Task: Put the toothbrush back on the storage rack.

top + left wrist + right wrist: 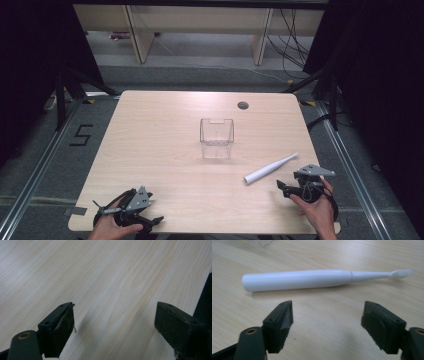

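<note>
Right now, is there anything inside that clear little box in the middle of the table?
From the high view the clear box looks empty: the wooden table shows through its walls. Its see-through sides blur the bottom slightly, so something very small or clear could be missed.

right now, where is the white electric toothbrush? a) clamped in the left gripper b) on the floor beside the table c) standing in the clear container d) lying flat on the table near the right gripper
d: the white electric toothbrush lies flat on the wooden table, just ahead of the right gripper, whose jaws stand open and apart from it, while the clear container sits farther back on the table with no toothbrush in it.
</note>
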The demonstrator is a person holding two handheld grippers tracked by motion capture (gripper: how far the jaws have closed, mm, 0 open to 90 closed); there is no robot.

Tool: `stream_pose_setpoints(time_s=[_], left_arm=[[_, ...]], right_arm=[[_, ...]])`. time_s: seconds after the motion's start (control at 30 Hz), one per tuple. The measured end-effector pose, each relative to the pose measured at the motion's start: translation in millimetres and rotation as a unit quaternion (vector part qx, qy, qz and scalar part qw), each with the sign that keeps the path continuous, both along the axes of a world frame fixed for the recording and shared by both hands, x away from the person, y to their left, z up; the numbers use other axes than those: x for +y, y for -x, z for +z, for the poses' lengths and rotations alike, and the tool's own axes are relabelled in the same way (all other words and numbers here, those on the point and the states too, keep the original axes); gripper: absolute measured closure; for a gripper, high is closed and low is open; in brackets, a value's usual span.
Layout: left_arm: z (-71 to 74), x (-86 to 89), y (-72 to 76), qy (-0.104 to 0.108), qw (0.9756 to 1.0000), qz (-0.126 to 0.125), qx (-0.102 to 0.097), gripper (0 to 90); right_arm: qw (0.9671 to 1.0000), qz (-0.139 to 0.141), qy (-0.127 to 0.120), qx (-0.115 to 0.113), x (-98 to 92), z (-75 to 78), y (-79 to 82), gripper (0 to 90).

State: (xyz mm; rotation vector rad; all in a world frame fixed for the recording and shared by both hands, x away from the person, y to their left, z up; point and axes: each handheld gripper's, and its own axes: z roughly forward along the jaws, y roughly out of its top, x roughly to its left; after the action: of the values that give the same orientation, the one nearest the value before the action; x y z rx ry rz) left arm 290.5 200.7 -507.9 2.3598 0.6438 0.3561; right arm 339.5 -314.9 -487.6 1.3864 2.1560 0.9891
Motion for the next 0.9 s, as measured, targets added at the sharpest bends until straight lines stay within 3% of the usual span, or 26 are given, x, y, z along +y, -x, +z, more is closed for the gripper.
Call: stream_pose_setpoints(time_s=[0.1, 0.2, 0.3, 0.33, 0.4, 0.43, 0.53, 0.57, 0.6, 0.67, 0.7, 0.73, 0.77, 0.83, 0.9], left_arm=[[-0.1, 0.7, -0.4, -0.004, 1.0000, -0.002, 0.003, 15.8], [-0.1, 1.0, -0.5, -0.004, 1.0000, -0.002, 0.003, 15.8], [-0.4, 0.6, 0.3, 0.000, 1.0000, -0.002, 0.000, 15.8], [-0.2, 0.4, 0.3, 0.000, 1.0000, -0.001, 0.000, 15.8], [0.0, 0.6, -0.7, -0.004, 1.0000, -0.001, 0.002, 15.8], [0.0, 0.6, -0.7, -0.004, 1.0000, -0.001, 0.002, 15.8], [-1.2, 0.6, 0.6, 0.003, 1.0000, 0.006, 0.003, 15.8], [-0.5, 0.9, 0.2, 0.000, 1.0000, 0.003, 0.007, 15.8], [-0.4, 0.9, 0.1, 0.000, 1.0000, -0.001, -0.002, 15.8], [0.0, 0.6, 0.3, -0.001, 1.0000, -0.001, -0.003, 15.8], [0.0, 0.6, 0.3, -0.001, 1.0000, -0.001, -0.003, 15.8], [0.0, 0.8, 0.2, 0.000, 1.0000, 0.000, -0.002, 15.8], [-0.9, 0.7, 0.2, 0.003, 1.0000, 0.005, 0.005, 15.8], [-0.8, 0.9, -0.1, 0.001, 1.0000, 0.002, -0.001, 15.8], [-0.4, 0.8, 0.0, -0.002, 1.0000, -0.001, 0.000, 15.8]], right_arm=[[0.9989, 0.031, 0.022, -0.029, 3.6, 4.6, -4.1, 37.6], [0.9996, 0.023, 0.010, -0.010, 7.6, 8.3, -3.1, 43.5], [0.9990, 0.037, 0.015, -0.020, 10.3, 8.4, -5.9, 50.5], [0.9994, 0.031, 0.008, -0.009, 13.2, 10.6, -4.7, 53.6], [0.9982, 0.050, 0.019, -0.026, 17.1, 11.8, -6.3, 58.9], [0.9990, 0.042, 0.008, -0.015, 21.2, 12.8, -4.9, 60.2], [0.9990, 0.042, 0.010, -0.015, 24.1, 14.8, -5.9, 63.3], [0.9982, 0.054, 0.013, -0.020, 24.5, 14.7, -8.6, 64.5], [0.9986, 0.052, 0.002, -0.008, 29.8, 14.3, -9.6, 66.1], [0.9986, 0.053, 0.002, -0.005, 32.7, 13.5, -10.6, 67.4], [0.9974, 0.070, 0.015, -0.012, 33.9, 13.0, -13.0, 69.2], [0.9966, 0.080, 0.010, -0.015, 36.3, 12.2, -15.2, 71.6], [0.9962, 0.081, 0.020, -0.024, 41.2, 14.3, -15.3, 74.9], [0.9972, 0.074, 0.007, -0.011, 45.4, 15.7, -14.1, 76.6], [0.9947, 0.097, 0.019, -0.029, 49.5, 13.6, -18.8, 78.9]])
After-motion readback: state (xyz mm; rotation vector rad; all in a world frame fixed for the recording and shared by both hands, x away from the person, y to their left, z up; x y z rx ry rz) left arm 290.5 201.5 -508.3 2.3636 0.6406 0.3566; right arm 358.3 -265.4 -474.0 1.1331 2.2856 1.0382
